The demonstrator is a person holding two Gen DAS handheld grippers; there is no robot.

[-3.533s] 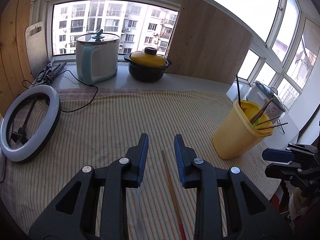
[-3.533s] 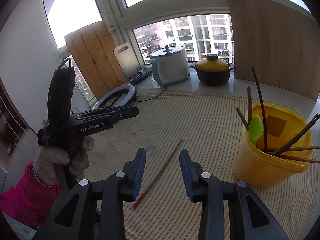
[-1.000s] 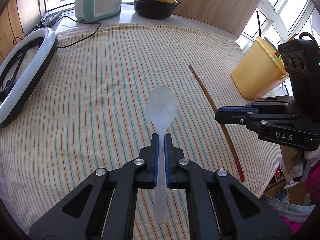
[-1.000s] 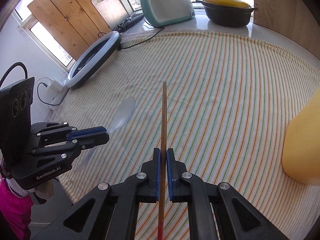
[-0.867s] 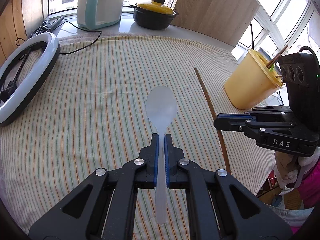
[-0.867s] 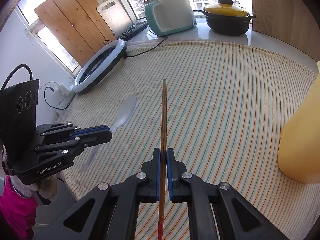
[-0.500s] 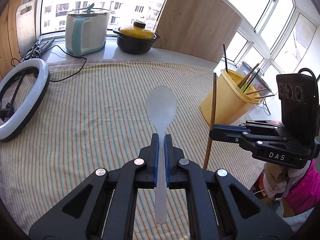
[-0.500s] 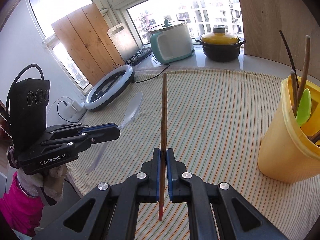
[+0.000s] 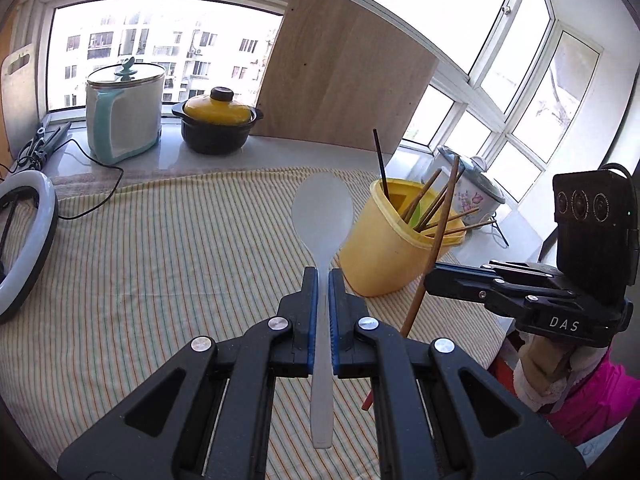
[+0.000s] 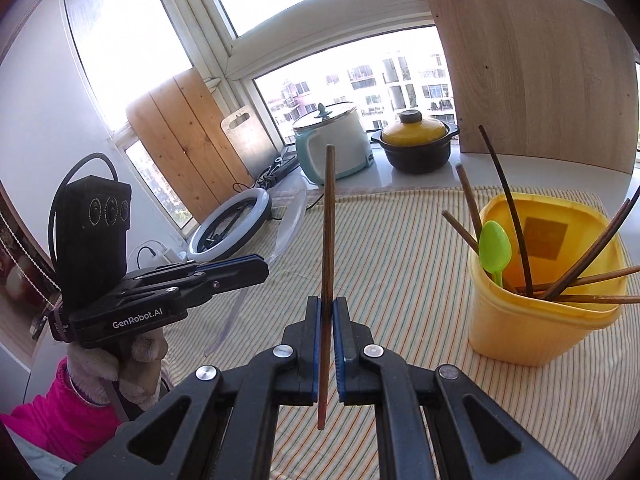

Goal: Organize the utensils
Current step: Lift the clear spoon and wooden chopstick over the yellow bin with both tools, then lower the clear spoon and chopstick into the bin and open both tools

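My left gripper is shut on the handle of a translucent white spoon, whose bowl points ahead above the striped cloth. My right gripper is shut on a brown chopstick held clear of the table. In the left wrist view that chopstick stands in front of the yellow cup, with the right gripper beside it. The yellow cup holds several chopsticks and a green spoon. The left gripper with the spoon shows at the left of the right wrist view.
The striped cloth covers the table. A ring light lies at the left edge. A teal-and-white cooker, a yellow-lidded black pot and a leaning wooden board stand on the sill. A floral rice cooker sits behind the cup.
Both grippers have risen off the cloth with the spoon and the chopstick and tilted more level. The yellow cup has come into fuller view of both cameras.
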